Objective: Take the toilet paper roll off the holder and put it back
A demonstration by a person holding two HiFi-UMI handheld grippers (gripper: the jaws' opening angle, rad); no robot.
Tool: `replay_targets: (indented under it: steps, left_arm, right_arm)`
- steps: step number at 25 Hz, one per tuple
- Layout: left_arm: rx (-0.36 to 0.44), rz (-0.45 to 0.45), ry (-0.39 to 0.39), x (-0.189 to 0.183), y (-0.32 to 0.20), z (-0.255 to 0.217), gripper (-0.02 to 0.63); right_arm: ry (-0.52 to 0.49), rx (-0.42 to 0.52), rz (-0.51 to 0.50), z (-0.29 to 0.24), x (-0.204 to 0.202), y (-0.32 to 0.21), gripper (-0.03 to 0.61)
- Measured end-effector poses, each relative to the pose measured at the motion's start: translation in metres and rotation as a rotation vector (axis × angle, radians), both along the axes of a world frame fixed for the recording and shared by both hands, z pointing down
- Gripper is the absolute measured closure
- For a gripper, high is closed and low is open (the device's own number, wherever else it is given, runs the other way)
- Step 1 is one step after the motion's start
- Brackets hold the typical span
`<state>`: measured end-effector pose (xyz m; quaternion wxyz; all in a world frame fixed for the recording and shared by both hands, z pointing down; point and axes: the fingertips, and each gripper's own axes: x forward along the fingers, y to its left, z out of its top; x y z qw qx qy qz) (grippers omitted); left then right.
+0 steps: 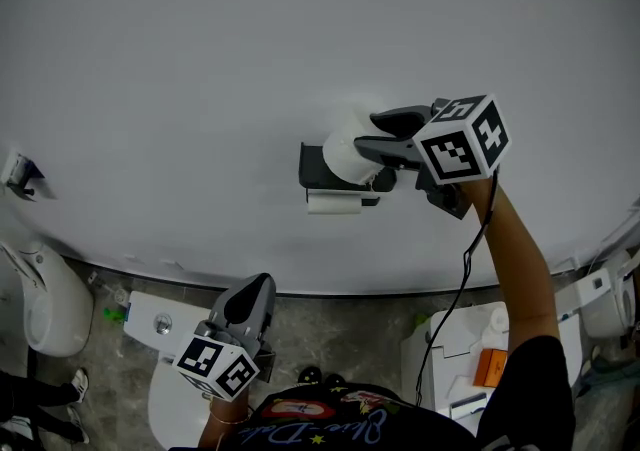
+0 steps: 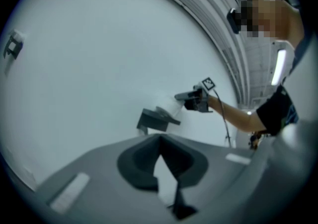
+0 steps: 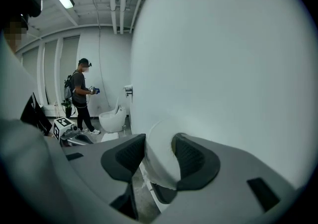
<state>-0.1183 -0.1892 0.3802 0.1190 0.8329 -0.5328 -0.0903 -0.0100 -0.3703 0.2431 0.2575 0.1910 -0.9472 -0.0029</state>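
Observation:
A black holder (image 1: pixel 316 169) is fixed on the white wall, with a white strip (image 1: pixel 333 202) under it. The white toilet paper roll (image 1: pixel 348 147) sits at the holder's upper right, touching it. My right gripper (image 1: pixel 368 136) is shut on the roll, and in the right gripper view the roll (image 3: pixel 158 168) fills the gap between both pads of that gripper (image 3: pixel 159 154). My left gripper (image 1: pixel 257 286) hangs low and well clear of the holder, jaws together and empty. From the left gripper (image 2: pixel 159 141) view the holder (image 2: pixel 153 119) and roll (image 2: pixel 169 106) are far ahead.
A toilet (image 1: pixel 48 299) stands at the lower left and another white toilet top (image 1: pixel 160 324) lies below my left gripper. White boxes (image 1: pixel 465 344) sit on the floor at the right. A small wall fitting (image 1: pixel 18 171) is far left. Another person (image 3: pixel 79 94) stands farther along the wall.

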Motion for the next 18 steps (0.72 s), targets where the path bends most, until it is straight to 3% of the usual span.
replay_targets:
  steps: [7,14,18]
  left_arm:
    - [-0.007,-0.011,0.003,-0.006,0.0,0.001,0.615]
    - [-0.02,-0.005,0.023,-0.007,-0.001,0.005,0.615]
    - [-0.03,0.005,0.03,-0.007,-0.002,0.009,0.615]
  right_arm:
    - [0.069,0.076,-0.037,0.003,-0.01,0.003,0.403]
    - [0.063,0.132,-0.029,0.003,-0.011,0.004,0.403]
    - [0.033,0.21,-0.011,0.0,-0.012,0.005,0.403]
